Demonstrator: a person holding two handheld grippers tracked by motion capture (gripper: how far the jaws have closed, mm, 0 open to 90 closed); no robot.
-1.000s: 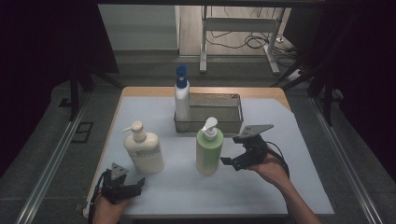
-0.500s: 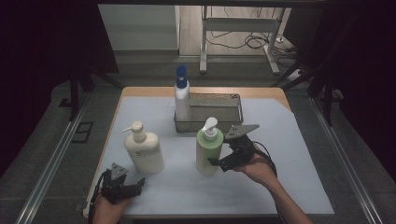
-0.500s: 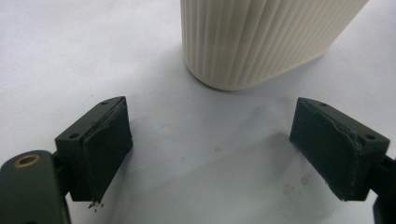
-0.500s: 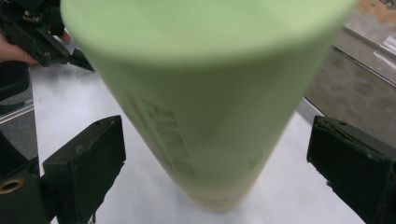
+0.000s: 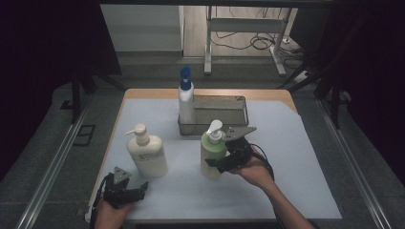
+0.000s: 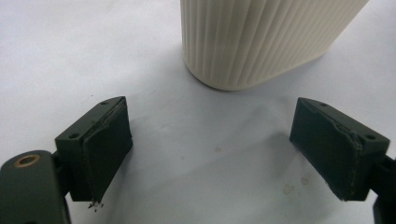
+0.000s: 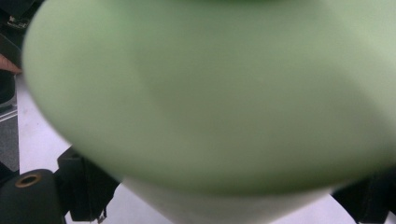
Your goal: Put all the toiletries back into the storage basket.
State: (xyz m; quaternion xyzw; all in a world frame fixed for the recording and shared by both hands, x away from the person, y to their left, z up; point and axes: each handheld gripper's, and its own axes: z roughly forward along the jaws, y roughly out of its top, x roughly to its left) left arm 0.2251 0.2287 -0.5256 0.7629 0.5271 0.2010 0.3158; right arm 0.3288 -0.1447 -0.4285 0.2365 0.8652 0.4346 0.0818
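Observation:
A green pump bottle (image 5: 211,155) (image 7: 210,93) stands upright on the white table cover. My right gripper (image 5: 216,165) (image 7: 224,196) reaches it from the right at its lower body. The jaws stand on either side of the bottle and have just been closing; I see no firm press of the pads. A cream pump bottle (image 5: 148,155) (image 6: 261,42) stands to the left. My left gripper (image 5: 141,191) (image 6: 212,149) rests low near the table's front left, open and empty, pointing at that bottle's ribbed base.
A metal mesh tray (image 5: 239,102) sits at the back of the table with a white bottle with a blue cap (image 5: 186,102) standing in its left end. The white cover (image 5: 296,162) is bare to the right. Dark floor surrounds the table.
My right gripper has slid left to the green bottle, so its jaws now flank the bottle's lower body. The left gripper and both other bottles have stayed put.

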